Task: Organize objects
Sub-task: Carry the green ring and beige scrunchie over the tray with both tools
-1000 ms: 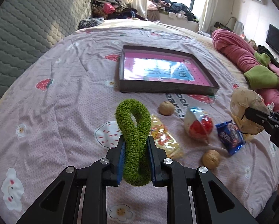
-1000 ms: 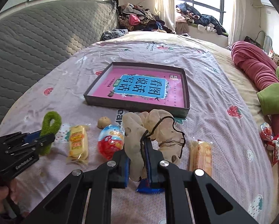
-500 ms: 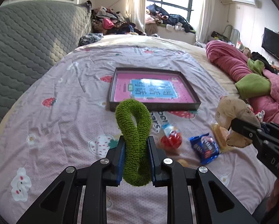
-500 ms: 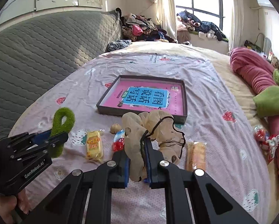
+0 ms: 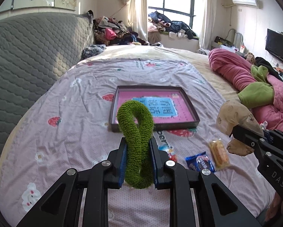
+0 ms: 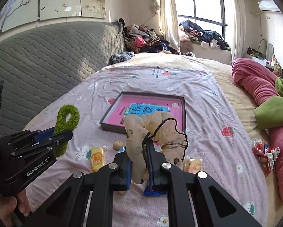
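Left wrist: left gripper (image 5: 138, 160) clamps green scrunchie (image 5: 135, 124); right gripper (image 6: 140, 165) clamps beige scrunchie (image 6: 156, 130), both raised, likely for transfer to tray (image 6: 184, 113).

My left gripper (image 5: 138, 160) is matte black plastic, its linkage arms cut with triangular openings and pinned by round silver screws, and its fingers (image 5: 123, 157) are lined with bright blue pads. From the right wrist view I read white lettering "GenRobot.AI" on its side housing, with small silver screws above, and bare skin of my left hand (image 6: 8, 207) wraps the handle below. My right gripper (image 6: 139, 162) matches: black arms, silver pivots, blue pads, and white letters "DAS" along its body.
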